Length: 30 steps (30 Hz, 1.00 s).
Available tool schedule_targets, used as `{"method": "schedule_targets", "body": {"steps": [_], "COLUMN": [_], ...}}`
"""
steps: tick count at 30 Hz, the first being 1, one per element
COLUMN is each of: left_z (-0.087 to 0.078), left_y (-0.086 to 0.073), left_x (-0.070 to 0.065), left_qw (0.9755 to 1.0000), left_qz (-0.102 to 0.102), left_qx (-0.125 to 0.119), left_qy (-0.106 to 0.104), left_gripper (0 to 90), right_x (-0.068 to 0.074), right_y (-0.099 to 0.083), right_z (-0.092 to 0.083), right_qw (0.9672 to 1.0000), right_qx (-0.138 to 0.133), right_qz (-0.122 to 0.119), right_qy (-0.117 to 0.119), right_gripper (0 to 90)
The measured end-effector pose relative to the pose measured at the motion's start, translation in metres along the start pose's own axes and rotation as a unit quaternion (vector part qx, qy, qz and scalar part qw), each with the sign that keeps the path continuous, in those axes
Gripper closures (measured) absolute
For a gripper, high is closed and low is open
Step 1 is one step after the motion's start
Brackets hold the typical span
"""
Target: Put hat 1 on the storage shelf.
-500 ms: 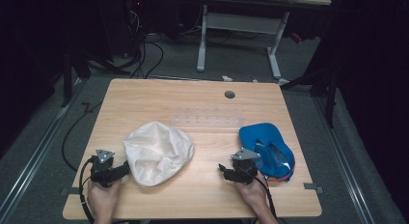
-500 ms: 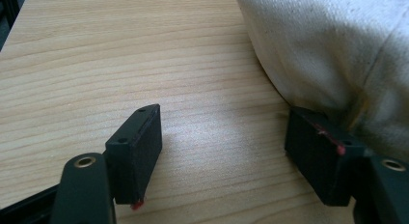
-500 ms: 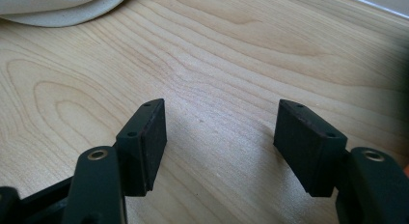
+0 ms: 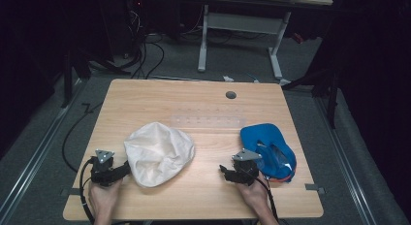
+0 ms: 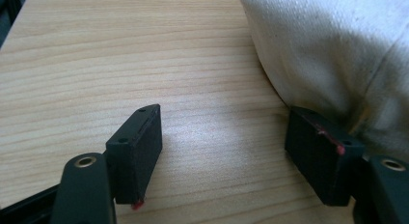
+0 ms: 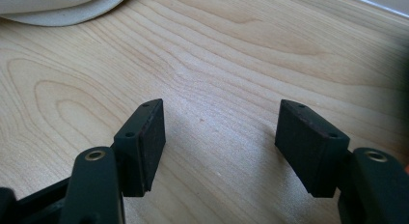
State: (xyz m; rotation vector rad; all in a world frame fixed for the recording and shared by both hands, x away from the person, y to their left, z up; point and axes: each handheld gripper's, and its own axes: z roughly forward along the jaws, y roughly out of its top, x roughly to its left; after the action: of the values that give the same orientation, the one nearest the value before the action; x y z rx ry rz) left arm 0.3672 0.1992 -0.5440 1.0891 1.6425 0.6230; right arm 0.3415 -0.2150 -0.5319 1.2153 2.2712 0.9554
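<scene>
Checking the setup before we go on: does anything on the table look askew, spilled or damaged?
Nothing stands out. The cream cloth bag lies crumpled but whole beside the open left hand-held gripper, and the blue bag sits near the table's right edge. No spills.

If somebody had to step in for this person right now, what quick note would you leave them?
Left gripper: open, one jaw against the edge of the cream cloth bag, nothing between the pads.
Right gripper: open over bare wood, holding nothing.
The bag lies crumpled left of centre on the table; the blue cap lies beside the right hand.
Done: nothing gripped yet.
Left: probably take hold of the bag's edge first.
</scene>
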Motion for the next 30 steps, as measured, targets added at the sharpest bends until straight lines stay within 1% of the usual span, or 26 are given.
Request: {"method": "schedule_targets", "body": {"steps": [1, 2, 4, 5, 9, 10, 11, 12, 13, 14, 16, 19, 21, 23, 24, 25, 26, 27, 28, 29, 30], "left_z": [-0.001, -0.002, -0.005, -0.01, -0.018, -0.026, -0.026, -0.029, -0.038, -0.038, -0.046, -0.057, -0.063, -0.067, -0.069, -0.07, -0.072, -0.073, -0.073, -0.073, -0.071], "left_y": [0.002, 0.003, 0.004, 0.006, 0.008, 0.01, 0.01, 0.011, 0.013, 0.013, 0.015, 0.017, 0.016, 0.016, 0.016, 0.015, 0.013, 0.012, 0.012, 0.01, 0.005], "left_x": [0.001, 0.002, 0.003, 0.002, -0.002, -0.005, -0.005, -0.006, -0.009, -0.009, -0.013, -0.024, -0.034, -0.043, -0.048, -0.053, -0.064, -0.07, -0.07, -0.076, -0.087], "left_qw": [0.9999, 0.9997, 0.9992, 0.9989, 0.9984, 0.998, 0.998, 0.9976, 0.9968, 0.9968, 0.9962, 0.996, 0.9963, 0.9962, 0.996, 0.9959, 0.9953, 0.995, 0.995, 0.9948, 0.9937], "left_qz": [-0.014, -0.023, -0.038, -0.046, -0.053, -0.057, -0.057, -0.06, -0.067, -0.067, -0.07, -0.065, -0.056, -0.052, -0.053, -0.052, -0.053, -0.05, -0.05, -0.048, -0.048], "left_qx": [0.0, -0.001, 0.001, 0.0, -0.011, -0.018, -0.018, -0.022, -0.03, -0.03, -0.036, -0.041, -0.039, -0.037, -0.034, -0.031, -0.023, -0.017, -0.017, -0.011, 0.001], "left_qy": [-0.003, -0.005, -0.009, -0.012, -0.017, -0.022, -0.022, -0.025, -0.031, -0.031, -0.035, -0.045, -0.052, -0.059, -0.064, -0.068, -0.078, -0.084, -0.084, -0.089, -0.102], "left_gripper": [28.9, 28.9, 28.8, 28.5, 28.3, 28.1, 27.8, 27.8, 27.7, 27.4, 27.0, 26.5, 26.0, 25.7, 25.7, 25.4, 25.0, 24.8, 24.5, 24.5, 23.9], "right_x": [0.0, 0.0, 0.0, 0.0, 0.0, 0.0, 0.0, 0.0, 0.0, 0.0, 0.0, 0.0, 0.0, 0.0, 0.0, 0.0, 0.0, 0.0, 0.0, 0.0, 0.0], "right_y": [0.0, 0.0, 0.0, 0.0, 0.0, 0.0, 0.0, 0.0, 0.0, 0.0, 0.0, 0.0, 0.0, 0.0, 0.0, 0.0, 0.0, 0.0, 0.0, 0.0, 0.0], "right_z": [0.0, 0.0, 0.0, 0.0, 0.0, 0.0, 0.0, 0.0, 0.0, 0.0, 0.0, 0.0, 0.0, 0.0, 0.0, 0.0, 0.0, 0.0, 0.0, 0.0, 0.0], "right_qw": [1.0, 1.0, 1.0, 1.0, 1.0, 1.0, 1.0, 1.0, 1.0, 1.0, 1.0, 1.0, 1.0, 1.0, 1.0, 1.0, 1.0, 1.0, 1.0, 1.0, 1.0], "right_qx": [0.0, 0.0, 0.0, 0.0, 0.0, 0.0, 0.0, 0.0, 0.0, 0.0, 0.0, 0.0, 0.0, 0.0, 0.0, 0.0, 0.0, 0.0, 0.0, 0.0, 0.0], "right_qz": [0.0, 0.0, 0.0, 0.0, 0.0, 0.0, 0.0, 0.0, 0.0, 0.0, 0.0, 0.0, 0.0, 0.0, 0.0, 0.0, 0.0, 0.0, 0.0, 0.0, -0.001], "right_qy": [0.0, 0.0, 0.001, 0.001, 0.001, 0.001, 0.001, 0.001, 0.001, 0.001, 0.001, 0.001, 0.001, 0.001, 0.001, 0.001, 0.001, 0.001, 0.001, 0.0, 0.001], "right_gripper": [35.0, 35.0, 34.8, 34.8, 34.7, 34.7, 34.7, 34.7, 34.7, 34.7, 34.7, 34.7, 34.7, 34.7, 34.7, 34.7, 34.7, 34.7, 34.7, 34.7, 34.7]}}
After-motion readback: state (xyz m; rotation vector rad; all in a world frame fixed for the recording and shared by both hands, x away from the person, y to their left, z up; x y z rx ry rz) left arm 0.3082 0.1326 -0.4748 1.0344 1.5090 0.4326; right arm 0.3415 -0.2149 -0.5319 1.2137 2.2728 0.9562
